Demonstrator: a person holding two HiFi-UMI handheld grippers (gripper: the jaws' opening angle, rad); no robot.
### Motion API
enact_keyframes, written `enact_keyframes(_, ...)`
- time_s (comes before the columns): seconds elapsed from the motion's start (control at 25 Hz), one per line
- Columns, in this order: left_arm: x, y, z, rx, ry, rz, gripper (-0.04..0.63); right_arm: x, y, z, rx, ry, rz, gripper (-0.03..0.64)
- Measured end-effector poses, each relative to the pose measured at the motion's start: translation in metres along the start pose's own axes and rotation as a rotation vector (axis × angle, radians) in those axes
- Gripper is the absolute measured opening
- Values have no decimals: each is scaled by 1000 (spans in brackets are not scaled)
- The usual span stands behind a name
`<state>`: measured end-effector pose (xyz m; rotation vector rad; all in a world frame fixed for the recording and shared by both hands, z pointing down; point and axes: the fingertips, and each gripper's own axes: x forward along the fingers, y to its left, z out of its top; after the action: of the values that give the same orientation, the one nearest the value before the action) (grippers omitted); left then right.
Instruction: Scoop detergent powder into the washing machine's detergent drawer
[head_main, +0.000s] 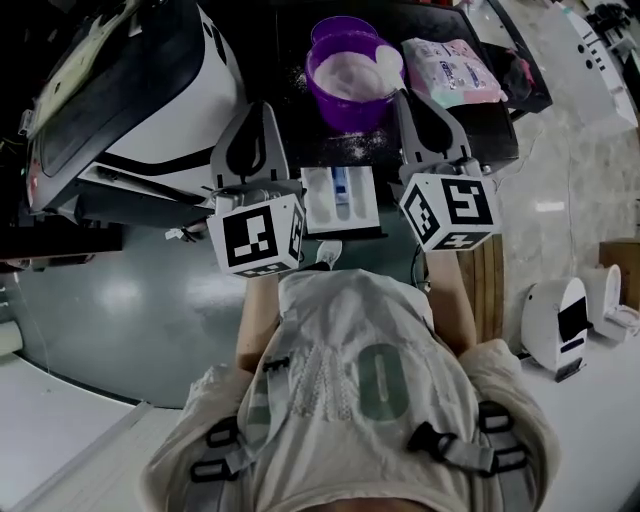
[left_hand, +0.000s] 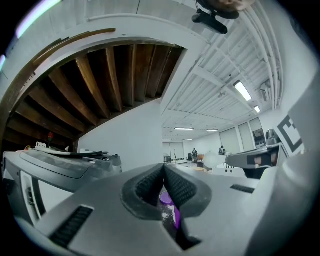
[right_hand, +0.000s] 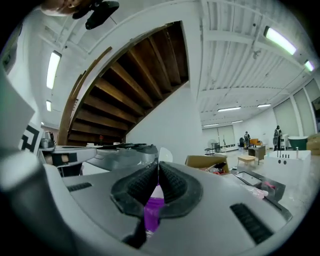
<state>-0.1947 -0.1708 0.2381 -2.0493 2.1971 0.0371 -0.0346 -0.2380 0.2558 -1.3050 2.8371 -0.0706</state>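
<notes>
The purple tub (head_main: 345, 112) stands upright and open on the dark surface. It is part-filled with white detergent powder (head_main: 343, 78), and a white scoop (head_main: 388, 63) rests against its right rim. The white detergent drawer (head_main: 318, 200) lies open just below the tub in the head view, with a blue insert in its middle.

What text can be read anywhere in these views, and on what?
"0": large print on the person's shirt; the character beside it is creased and unreadable.
Pink packet: print too small to read.
Marker cubes: square patterns only, no text.
Gripper views: nothing readable.
</notes>
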Motion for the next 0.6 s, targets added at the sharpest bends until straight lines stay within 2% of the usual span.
enact_keyframes(0.28,3,-10,2,14,1,-42,21,-8,-10,-7,8,5,-47,11)
enact_keyframes(0.6,2,-9,1,9,7,-35,21,-12,-12,-4,-27,11,-59,9)
